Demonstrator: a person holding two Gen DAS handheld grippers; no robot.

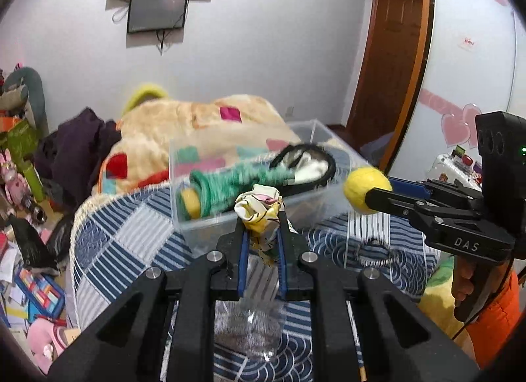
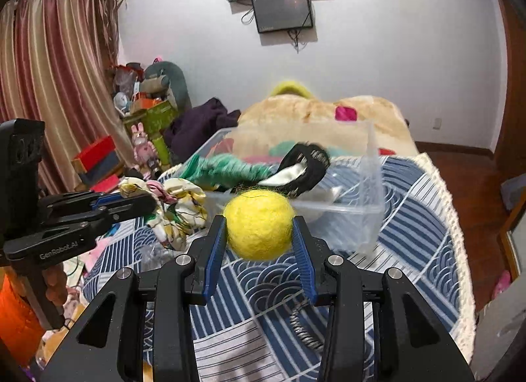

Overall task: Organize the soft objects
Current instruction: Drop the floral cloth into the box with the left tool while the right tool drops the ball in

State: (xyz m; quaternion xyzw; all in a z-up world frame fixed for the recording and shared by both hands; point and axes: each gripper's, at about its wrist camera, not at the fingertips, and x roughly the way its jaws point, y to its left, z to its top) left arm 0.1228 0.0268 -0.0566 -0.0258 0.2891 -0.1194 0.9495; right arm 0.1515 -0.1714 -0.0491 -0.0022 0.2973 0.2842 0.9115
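My left gripper [image 1: 261, 222] is shut on a yellow-and-white patterned cloth scrunchie [image 1: 259, 208], held above the bed in front of the clear plastic bin [image 1: 230, 227]. The scrunchie also shows in the right wrist view [image 2: 177, 208]. My right gripper [image 2: 259, 217] is shut on a yellow felt ball [image 2: 259, 224], held just before the bin's [image 2: 371, 185] near wall; in the left wrist view the ball [image 1: 361, 190] is at the bin's right edge. The bin holds a green knitted item [image 1: 230, 185], a small yellow item [image 1: 190, 203] and a black-and-white item [image 1: 305, 165].
The bin sits on a blue-and-white patterned bedspread [image 2: 420, 217]. A beige blanket [image 1: 197, 125] and dark purple clothes [image 1: 79, 142] lie behind it. Crumpled clear plastic [image 1: 250, 326] lies on the bed near me. Toys and boxes clutter the floor at left [image 1: 29, 283].
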